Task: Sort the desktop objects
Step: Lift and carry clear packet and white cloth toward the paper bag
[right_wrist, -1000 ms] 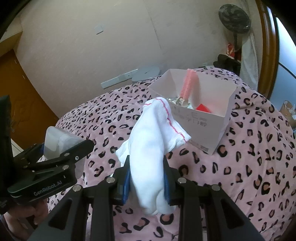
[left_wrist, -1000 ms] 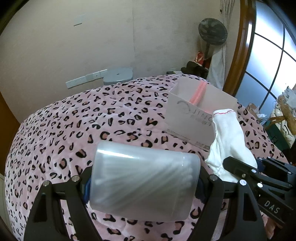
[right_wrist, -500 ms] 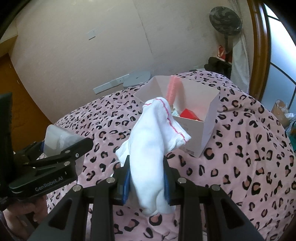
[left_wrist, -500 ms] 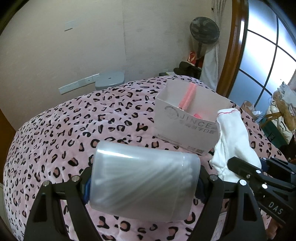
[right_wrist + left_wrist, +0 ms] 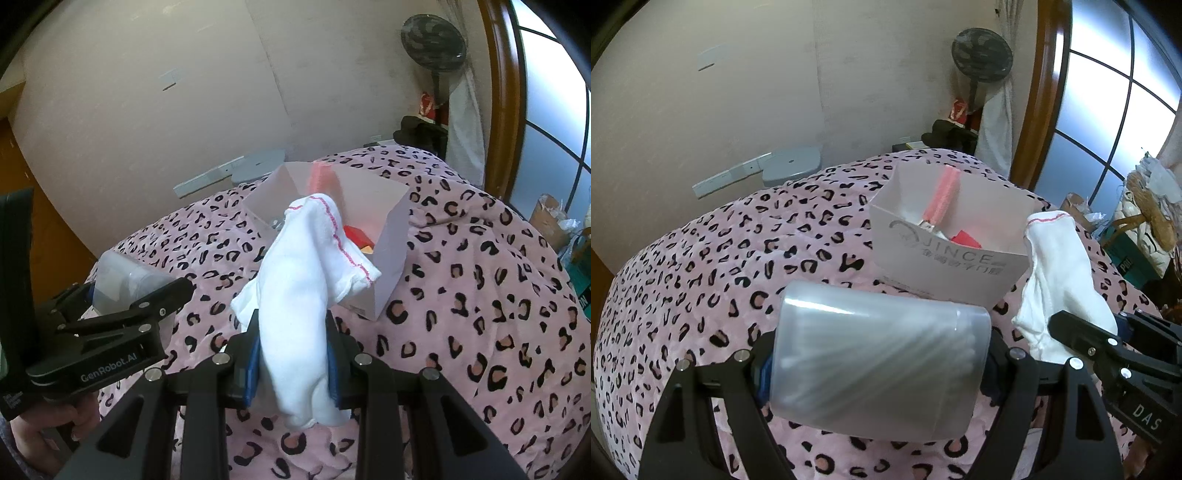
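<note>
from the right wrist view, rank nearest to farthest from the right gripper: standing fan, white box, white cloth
1. white cloth: clamped between the right gripper jaws, sticking up in front of them.
2. white box: on the leopard-print cover just beyond the cloth, open top, slightly right.
3. standing fan: by the far wall, upper right, next to the window.

A plain cream wall [image 5: 738,110] fills the view from 9 to 1 o'clock, with a small pale plate [image 5: 711,59] fixed high on it. At 1 o'clock a dark pedestal fan [image 5: 981,59] stands beside a hanging white cloth [image 5: 995,129]. A curved brown wooden frame [image 5: 1045,92] borders a bright grid-paned window [image 5: 1126,92] at 2 o'clock. A pink leopard-print blanket [image 5: 720,258] covers the lower half.
</note>
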Demonstrator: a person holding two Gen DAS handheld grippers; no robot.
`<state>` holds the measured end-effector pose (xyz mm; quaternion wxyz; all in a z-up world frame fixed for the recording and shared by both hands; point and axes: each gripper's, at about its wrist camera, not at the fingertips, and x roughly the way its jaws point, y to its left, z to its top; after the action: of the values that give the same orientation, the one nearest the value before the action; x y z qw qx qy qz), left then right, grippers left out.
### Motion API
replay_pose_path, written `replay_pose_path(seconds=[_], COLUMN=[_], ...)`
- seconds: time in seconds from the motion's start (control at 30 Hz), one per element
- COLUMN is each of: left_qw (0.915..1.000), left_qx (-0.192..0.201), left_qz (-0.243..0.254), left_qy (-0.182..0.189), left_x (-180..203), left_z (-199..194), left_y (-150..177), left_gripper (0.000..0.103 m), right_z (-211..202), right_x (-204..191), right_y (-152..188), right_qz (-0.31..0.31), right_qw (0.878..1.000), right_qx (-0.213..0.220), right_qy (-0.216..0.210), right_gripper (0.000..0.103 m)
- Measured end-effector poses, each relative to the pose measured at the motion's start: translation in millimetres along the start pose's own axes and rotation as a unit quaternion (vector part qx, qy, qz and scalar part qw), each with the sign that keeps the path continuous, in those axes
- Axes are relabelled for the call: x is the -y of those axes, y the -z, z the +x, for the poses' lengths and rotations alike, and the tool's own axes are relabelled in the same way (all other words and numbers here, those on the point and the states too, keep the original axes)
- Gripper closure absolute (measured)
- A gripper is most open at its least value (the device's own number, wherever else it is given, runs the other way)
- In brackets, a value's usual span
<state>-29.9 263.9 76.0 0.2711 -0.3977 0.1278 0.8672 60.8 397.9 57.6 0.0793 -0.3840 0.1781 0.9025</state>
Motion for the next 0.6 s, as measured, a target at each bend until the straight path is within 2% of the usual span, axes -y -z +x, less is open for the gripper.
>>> replay_pose_path(seconds=[0.6], left_qw=[0.9996], left_qx=[-0.007], left_qz=[0.021], left_qy=[0.016], left_x=[22.8], left_z=[32.3], left_y=[-22.9], left_gripper=[0.020], right_z=[6.7], right_x=[27.3], right_y=[-14.4], right_qz=[0.013], right_qw=[1.000], right_qx=[0.013], right_qy=[0.017], right_gripper=[0.074])
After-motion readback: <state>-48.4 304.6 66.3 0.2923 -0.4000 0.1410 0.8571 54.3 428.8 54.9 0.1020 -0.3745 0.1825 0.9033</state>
